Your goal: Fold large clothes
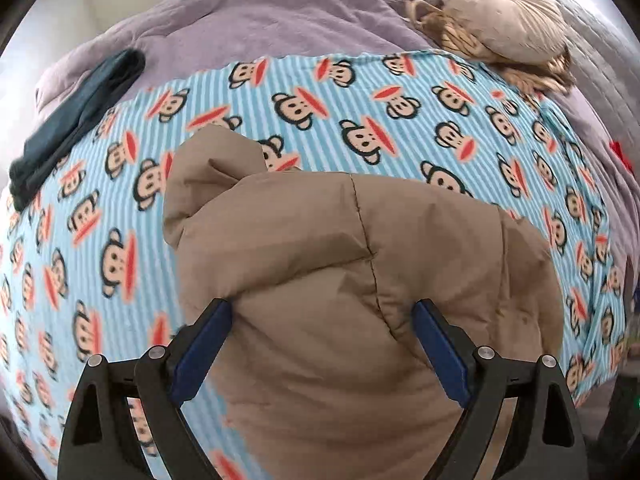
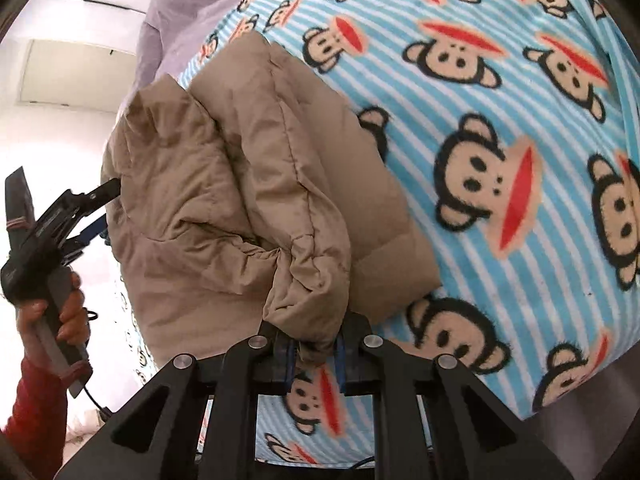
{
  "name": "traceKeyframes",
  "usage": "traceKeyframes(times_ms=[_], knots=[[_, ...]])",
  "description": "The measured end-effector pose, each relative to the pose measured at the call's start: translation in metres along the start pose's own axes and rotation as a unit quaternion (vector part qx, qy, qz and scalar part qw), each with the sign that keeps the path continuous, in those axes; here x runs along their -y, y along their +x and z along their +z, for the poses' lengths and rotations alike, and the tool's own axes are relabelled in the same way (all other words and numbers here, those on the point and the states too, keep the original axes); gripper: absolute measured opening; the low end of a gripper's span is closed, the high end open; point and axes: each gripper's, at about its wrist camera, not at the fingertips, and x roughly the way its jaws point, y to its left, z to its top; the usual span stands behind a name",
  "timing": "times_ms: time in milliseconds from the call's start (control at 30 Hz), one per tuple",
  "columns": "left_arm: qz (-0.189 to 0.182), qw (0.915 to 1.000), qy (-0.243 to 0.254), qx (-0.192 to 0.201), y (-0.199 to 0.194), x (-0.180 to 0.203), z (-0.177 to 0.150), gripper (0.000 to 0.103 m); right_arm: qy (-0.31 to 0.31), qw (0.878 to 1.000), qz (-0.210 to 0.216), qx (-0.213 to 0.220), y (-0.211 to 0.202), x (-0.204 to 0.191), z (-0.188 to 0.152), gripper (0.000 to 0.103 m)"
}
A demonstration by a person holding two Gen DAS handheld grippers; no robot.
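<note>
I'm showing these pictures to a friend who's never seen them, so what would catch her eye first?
Probably the blue striped blanket covered in cartoon monkey faces, spread across the bed. Next, the puffy tan jacket bundled on top of it, with the right hand-held gripper pinching a bunched end and the left hand-held gripper spread wide around the bulk.

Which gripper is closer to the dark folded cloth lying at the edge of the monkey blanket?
Left. The left gripper straddles the tan jacket, with the dark cloth up the blanket from it. The right gripper pinches the jacket's cuff; its view shows no dark cloth.
</note>
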Motion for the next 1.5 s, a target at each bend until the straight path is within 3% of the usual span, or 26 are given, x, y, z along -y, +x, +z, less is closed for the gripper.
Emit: traceKeyframes(times_ms=[200, 400, 467, 567, 667, 767, 1000, 1167, 1500], knots=[[0.03, 0.998, 0.055, 0.0, 0.031, 0.052, 0.01, 0.092, 0.012, 1.0, -0.015, -0.009, 0.01, 0.017, -0.005, 0.018], [0.069, 0.9936, 0.089, 0.004, 0.047, 0.085, 0.009, 0.092, 0.046, 0.998, 0.006, -0.041, 0.013, 0.046, 0.003, 0.024], [0.07, 0.9941, 0.084, 0.001, 0.048, 0.082, 0.009, 0.092, 0.04, 0.998, -0.003, -0.04, 0.001, 0.046, 0.006, 0.027], [0.069, 0.9943, 0.081, -0.002, 0.048, 0.08, 0.01, 0.092, 0.01, 1.0, -0.019, -0.006, -0.034, 0.041, 0.011, 0.027], [0.071, 0.9944, 0.079, 0.0, 0.048, 0.079, 0.009, 0.092, -0.046, 0.997, -0.049, 0.044, -0.066, 0.022, 0.015, 0.029], [0.075, 0.9941, 0.079, 0.001, 0.047, 0.079, 0.008, 0.093, -0.101, 0.992, -0.043, 0.065, -0.077, -0.004, 0.026, 0.029], [0.078, 0.9948, 0.064, -0.004, 0.028, 0.067, 0.004, 0.093, -0.177, 0.983, -0.053, 0.021, -0.038, -0.04, 0.029, 0.029], [0.064, 0.9972, 0.038, -0.008, 0.003, 0.042, -0.013, 0.093, -0.175, 0.982, -0.077, -0.015, -0.013, -0.037, 0.025, 0.029], [0.067, 0.9974, 0.02, -0.017, -0.02, 0.014, -0.047, 0.093, -0.172, 0.981, -0.081, -0.031, -0.001, -0.03, 0.028, 0.03]])
